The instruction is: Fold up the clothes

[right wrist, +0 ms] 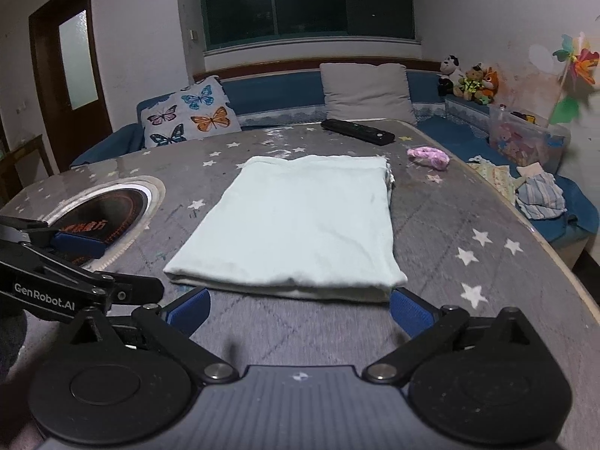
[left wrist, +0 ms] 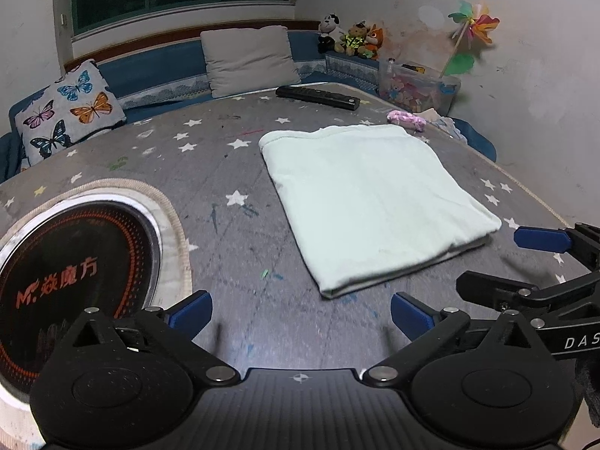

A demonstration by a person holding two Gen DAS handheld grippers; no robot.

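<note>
A pale mint garment (left wrist: 371, 202) lies folded into a flat rectangle on the grey star-patterned table (left wrist: 225, 172); it also shows in the right wrist view (right wrist: 300, 225). My left gripper (left wrist: 300, 315) is open and empty, just short of the garment's near-left corner. My right gripper (right wrist: 300, 311) is open and empty, its fingertips right at the garment's near edge. The right gripper's blue fingertips (left wrist: 542, 239) show at the right of the left wrist view; the left gripper's fingertips (right wrist: 78, 244) show at the left of the right wrist view.
A round induction cooktop (left wrist: 71, 273) is set into the table at the left. A black remote (left wrist: 317, 97) and a pink bundle (left wrist: 407, 120) lie at the table's far side. A blue bench with cushions (right wrist: 191, 112), a toy box (right wrist: 525, 140) and loose clothes (right wrist: 540, 195) surrounds the table.
</note>
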